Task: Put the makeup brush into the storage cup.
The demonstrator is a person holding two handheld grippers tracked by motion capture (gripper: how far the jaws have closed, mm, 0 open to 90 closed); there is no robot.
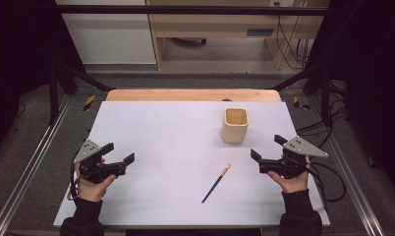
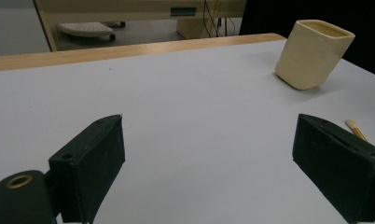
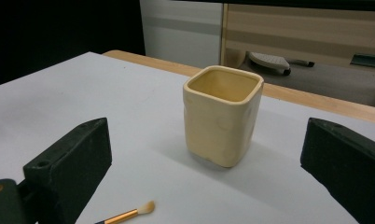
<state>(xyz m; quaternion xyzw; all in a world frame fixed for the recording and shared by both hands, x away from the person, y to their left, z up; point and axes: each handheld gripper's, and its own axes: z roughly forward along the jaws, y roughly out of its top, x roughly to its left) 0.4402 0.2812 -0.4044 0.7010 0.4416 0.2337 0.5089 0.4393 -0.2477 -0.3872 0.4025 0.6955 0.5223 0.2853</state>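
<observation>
Two grippers, two hands, one cup, one brush, one white sheet over one wooden table. Left gripper (image 1: 122, 153) at lower left of the high view, held in the left hand (image 1: 94, 183), jaws spread well apart with nothing between them; same wide gap in the left gripper view (image 2: 209, 154), bare white sheet (image 2: 176, 102) between the two black jaws. Right gripper (image 1: 268, 147) at lower right of the high view, held in the right hand (image 1: 294, 179), jaws likewise wide apart and empty; in the right gripper view (image 3: 202, 158), gap framing the cup (image 3: 222, 114) farther off. Cup (image 1: 235, 125) right of centre in the high view, upright on the sheet, cream-coloured, square-mouthed with rounded corners, open top, shallow dimples on its side, seemingly empty; at upper right of the left gripper view (image 2: 313, 53). Brush (image 1: 216, 183) lying flat below the cup near lower centre of the high view, well apart from it and between the two grippers: dark slender handle, gold ferrule, pale tuft pointing up-right toward the cup. Tuft end at right edge of the left gripper view (image 2: 355, 129) and at bottom of the right gripper view (image 3: 128, 213). Wooden table edge (image 1: 193, 95) bare along the top of the sheet.
</observation>
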